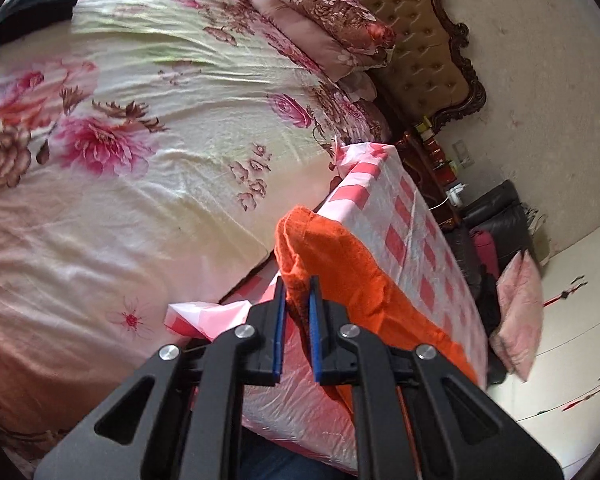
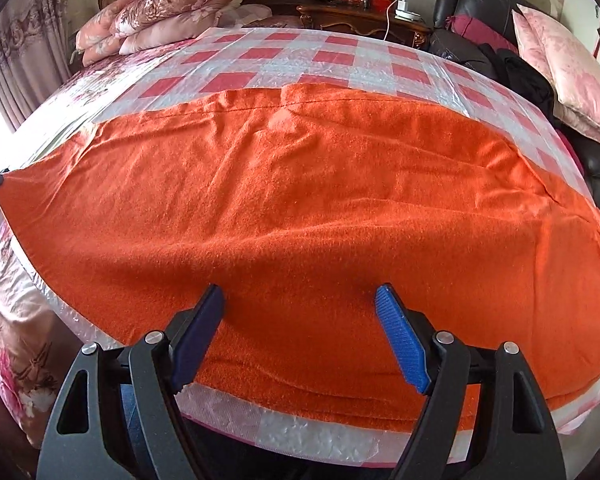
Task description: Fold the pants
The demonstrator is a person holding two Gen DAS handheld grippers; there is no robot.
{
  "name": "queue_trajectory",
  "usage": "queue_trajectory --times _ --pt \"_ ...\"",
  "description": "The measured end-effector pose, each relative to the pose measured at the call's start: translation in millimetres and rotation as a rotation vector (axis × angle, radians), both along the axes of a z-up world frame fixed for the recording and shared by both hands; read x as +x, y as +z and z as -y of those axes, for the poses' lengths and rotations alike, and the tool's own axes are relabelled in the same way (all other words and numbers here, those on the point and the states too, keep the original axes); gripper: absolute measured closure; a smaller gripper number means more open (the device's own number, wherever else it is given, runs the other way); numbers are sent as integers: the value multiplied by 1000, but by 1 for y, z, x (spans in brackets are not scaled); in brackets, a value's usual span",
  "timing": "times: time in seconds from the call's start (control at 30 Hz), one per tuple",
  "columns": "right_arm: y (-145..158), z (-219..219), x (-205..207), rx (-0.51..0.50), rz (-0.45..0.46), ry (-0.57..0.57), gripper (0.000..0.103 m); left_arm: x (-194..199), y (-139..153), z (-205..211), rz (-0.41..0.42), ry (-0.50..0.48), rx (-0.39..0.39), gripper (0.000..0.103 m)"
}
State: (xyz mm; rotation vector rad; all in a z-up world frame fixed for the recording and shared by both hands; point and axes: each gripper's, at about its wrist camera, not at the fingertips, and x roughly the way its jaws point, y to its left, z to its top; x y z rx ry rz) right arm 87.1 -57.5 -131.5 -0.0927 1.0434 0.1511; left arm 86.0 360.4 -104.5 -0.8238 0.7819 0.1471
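Two claws work over orange pants spread flat on a pink-checked table beside a floral bed. At the far left edge of the right wrist view, the left claw is clenched on a bunched corner of the pants, lifted off the table. Across the frame's middle the cloth lies wrinkled. At lower centre, the right claw stands released, blue pads spread just above the pants' near edge.
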Motion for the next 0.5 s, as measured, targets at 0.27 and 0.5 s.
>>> queue_trajectory --times 0.27,0.5 --pt "17 26 -4 94 6 -41 28 32 65 120 -27 -159 582 93" --pt "36 96 -2 309 -14 -164 27 2 66 331 254 -530 978 93"
